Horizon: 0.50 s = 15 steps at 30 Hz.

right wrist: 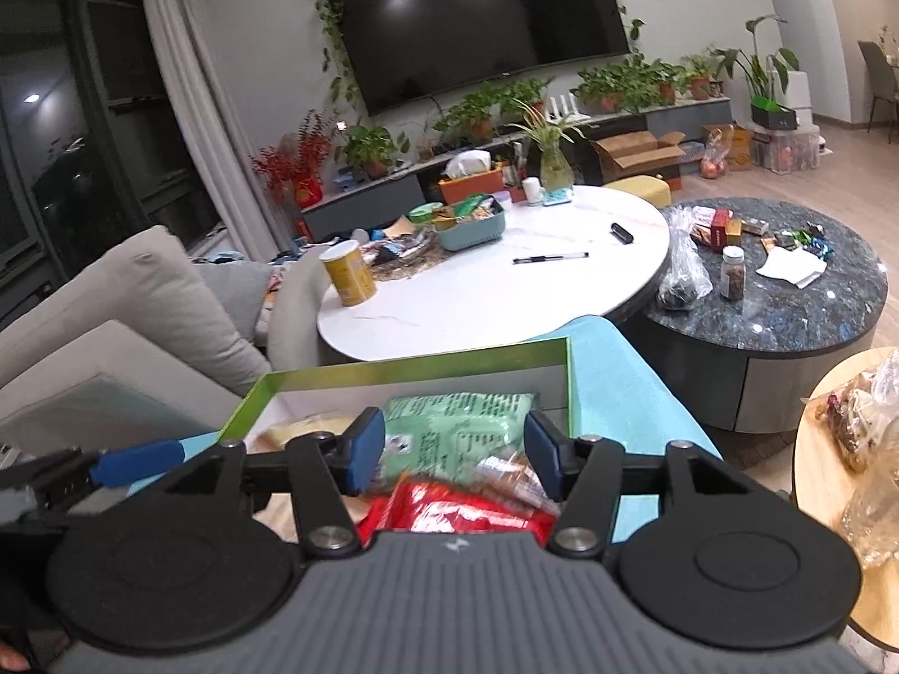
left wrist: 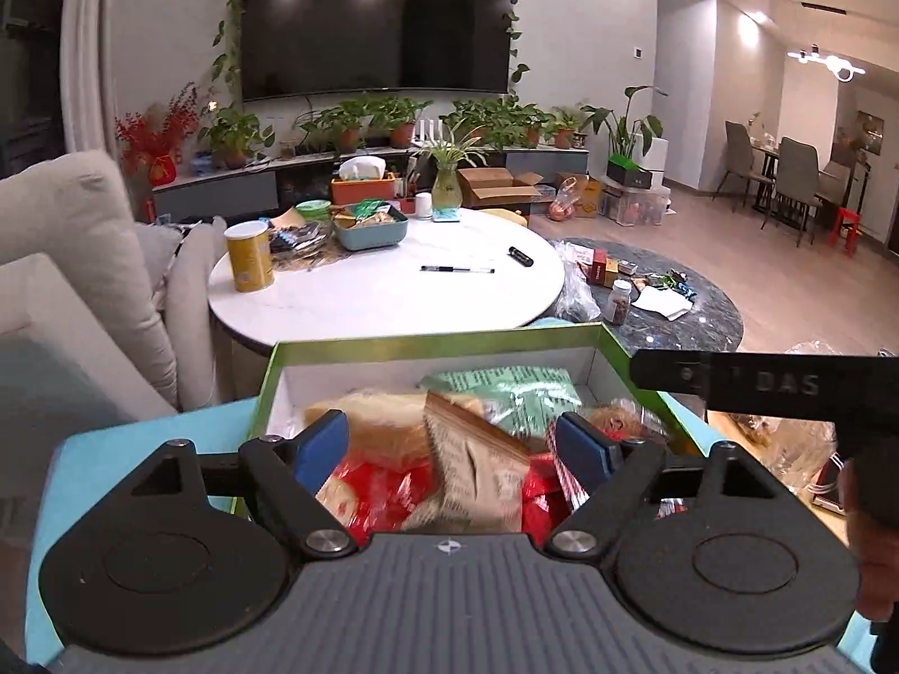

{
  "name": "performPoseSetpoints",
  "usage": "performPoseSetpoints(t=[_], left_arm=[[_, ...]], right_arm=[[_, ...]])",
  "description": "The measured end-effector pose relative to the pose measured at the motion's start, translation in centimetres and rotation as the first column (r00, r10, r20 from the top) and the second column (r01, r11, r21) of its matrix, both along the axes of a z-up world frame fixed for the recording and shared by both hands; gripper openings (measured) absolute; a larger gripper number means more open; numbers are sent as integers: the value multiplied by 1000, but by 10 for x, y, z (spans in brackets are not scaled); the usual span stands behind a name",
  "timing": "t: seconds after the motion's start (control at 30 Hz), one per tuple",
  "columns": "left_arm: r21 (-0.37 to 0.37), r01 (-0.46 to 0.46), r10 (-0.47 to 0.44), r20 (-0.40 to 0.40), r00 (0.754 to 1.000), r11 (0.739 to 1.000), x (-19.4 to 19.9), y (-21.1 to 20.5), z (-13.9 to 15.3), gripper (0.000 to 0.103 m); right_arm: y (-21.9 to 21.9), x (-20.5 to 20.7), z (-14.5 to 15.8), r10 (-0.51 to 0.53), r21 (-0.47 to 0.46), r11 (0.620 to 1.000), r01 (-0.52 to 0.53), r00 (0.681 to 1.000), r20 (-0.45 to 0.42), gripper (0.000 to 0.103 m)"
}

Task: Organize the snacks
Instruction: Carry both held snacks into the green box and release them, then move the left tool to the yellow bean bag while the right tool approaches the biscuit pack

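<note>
A green-rimmed box [left wrist: 393, 344] with white inner walls holds several snack packets: a green one [left wrist: 505, 393], red ones [left wrist: 387, 494] and pale bread-like ones. My left gripper [left wrist: 452, 446] hovers over the box with its blue pads apart. A tan packet [left wrist: 477, 472], blurred, sits between them, touching neither pad. My right gripper [right wrist: 455, 455] is also open above the box [right wrist: 404, 362], over the green packet [right wrist: 455, 427] and a red packet [right wrist: 449, 511], gripping nothing. One of its black fingers [left wrist: 758, 382] crosses the right side of the left wrist view.
The box rests on a light blue surface [right wrist: 612, 370]. Beyond it stand a white round table [left wrist: 387, 292] with a yellow canister [left wrist: 249, 258] and teal basket [left wrist: 371, 230], and a dark marble table [right wrist: 786, 303]. A sofa [left wrist: 67, 258] lies left; a wooden table with bagged snacks [right wrist: 859, 427] right.
</note>
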<state>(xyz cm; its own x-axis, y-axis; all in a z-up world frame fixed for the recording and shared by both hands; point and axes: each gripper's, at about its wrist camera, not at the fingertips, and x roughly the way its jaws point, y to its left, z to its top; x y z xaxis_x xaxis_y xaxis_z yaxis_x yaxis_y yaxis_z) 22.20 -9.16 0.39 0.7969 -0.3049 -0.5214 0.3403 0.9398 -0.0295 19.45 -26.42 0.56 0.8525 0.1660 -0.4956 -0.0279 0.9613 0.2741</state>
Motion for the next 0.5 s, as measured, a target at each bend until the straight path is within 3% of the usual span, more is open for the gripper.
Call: performPoseSetpoints(t=[0.3,0.5], left_arm=[[-45,-64,63,-33,997,997,-45,32,3,83],[-27,-90,89,-17,996,996,-83,47,5,84]], right_arm=[[19,-47,13,27,-33,999,-27,999,23,64],[28,-78,13,63,-35,997,-62,998,15,64]])
